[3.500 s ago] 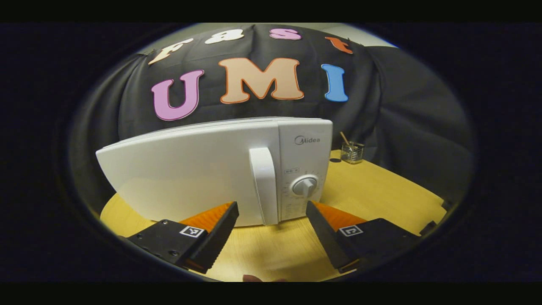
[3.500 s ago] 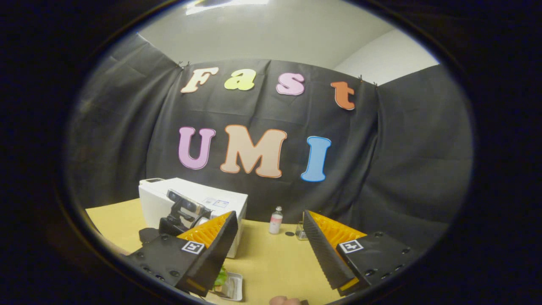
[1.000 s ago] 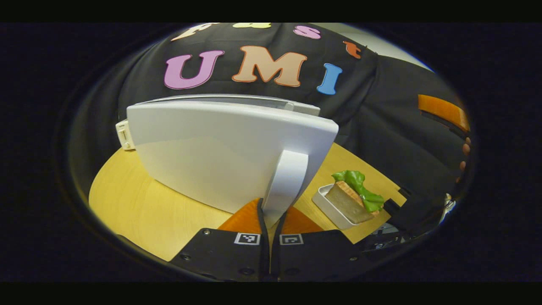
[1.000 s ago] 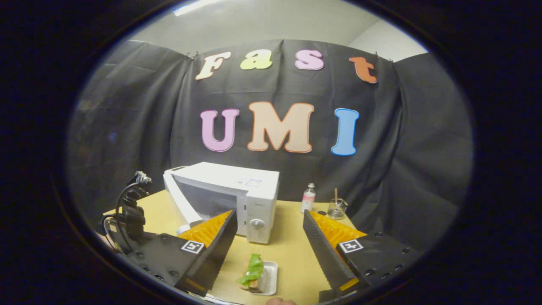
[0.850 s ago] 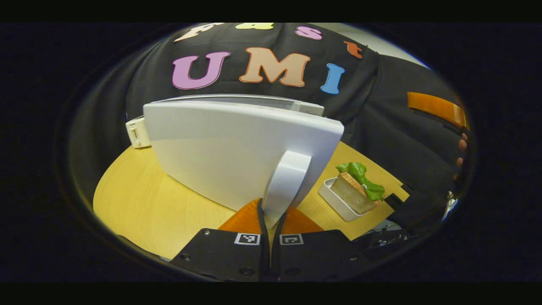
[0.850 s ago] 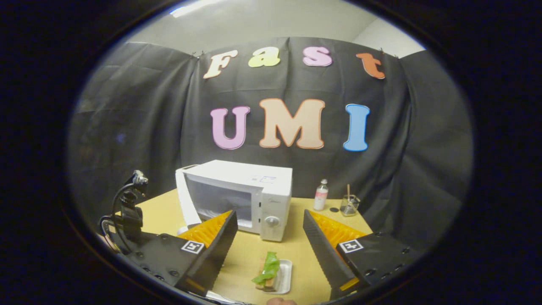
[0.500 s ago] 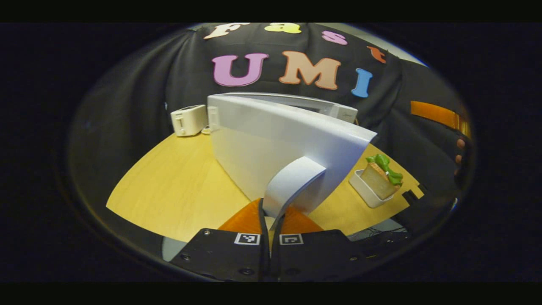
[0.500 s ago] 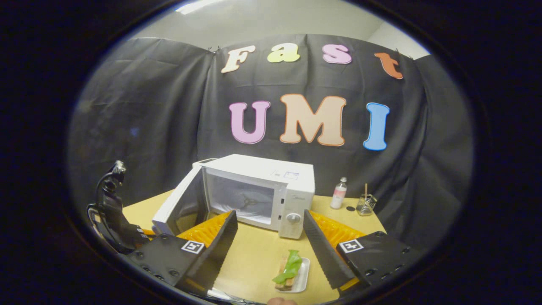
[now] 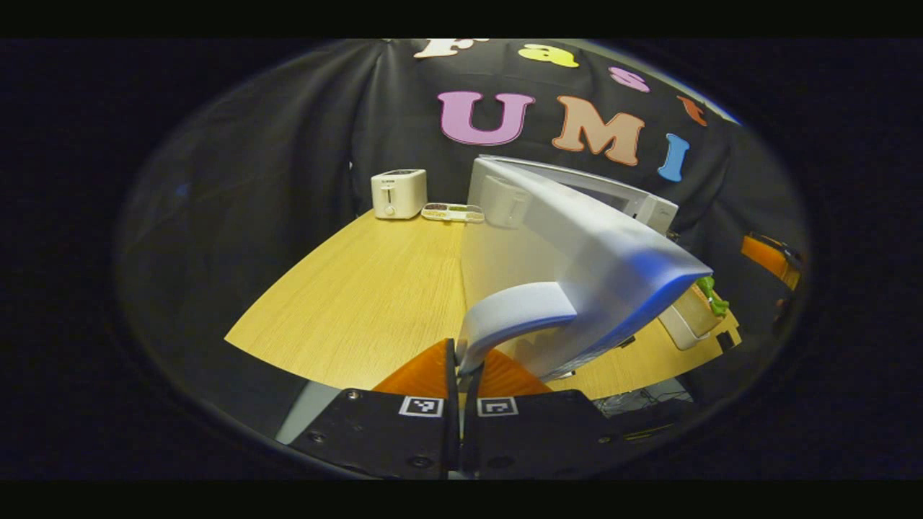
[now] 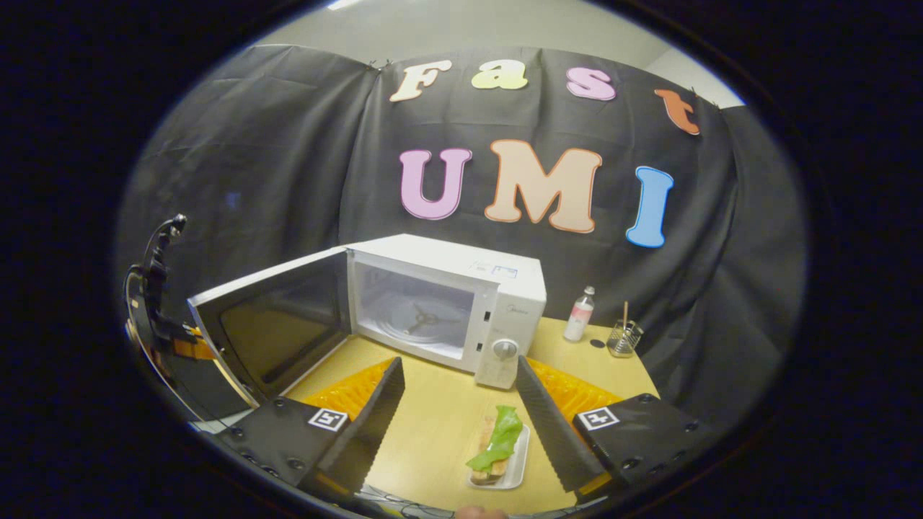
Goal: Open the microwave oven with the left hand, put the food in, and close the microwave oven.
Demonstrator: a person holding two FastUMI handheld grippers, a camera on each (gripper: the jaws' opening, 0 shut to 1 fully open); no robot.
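Note:
The white microwave (image 10: 505,303) stands on the wooden table with its door (image 10: 277,324) swung wide to the left and the turntable inside bare. In the left gripper view my left gripper (image 9: 461,360) is shut on the door handle (image 9: 515,313), and the door (image 9: 577,238) stretches away ahead. That gripper (image 10: 180,346) also shows at the door's outer edge in the right gripper view. A sandwich with green lettuce (image 10: 497,443) lies on a small white tray (image 10: 520,461) in front of the microwave. My right gripper (image 10: 461,407) hangs open above it, holding nothing.
A white toaster (image 9: 398,193) and a flat dish of food (image 9: 453,212) stand at the table's far left. To the right of the microwave are a small bottle (image 10: 579,315) and a glass holder with a stick (image 10: 624,337). The table's (image 9: 360,288) front edge lies close below.
My left gripper closed on the handle and pulled the door from shut to wide open. The right gripper has come in over the sandwich, still open.

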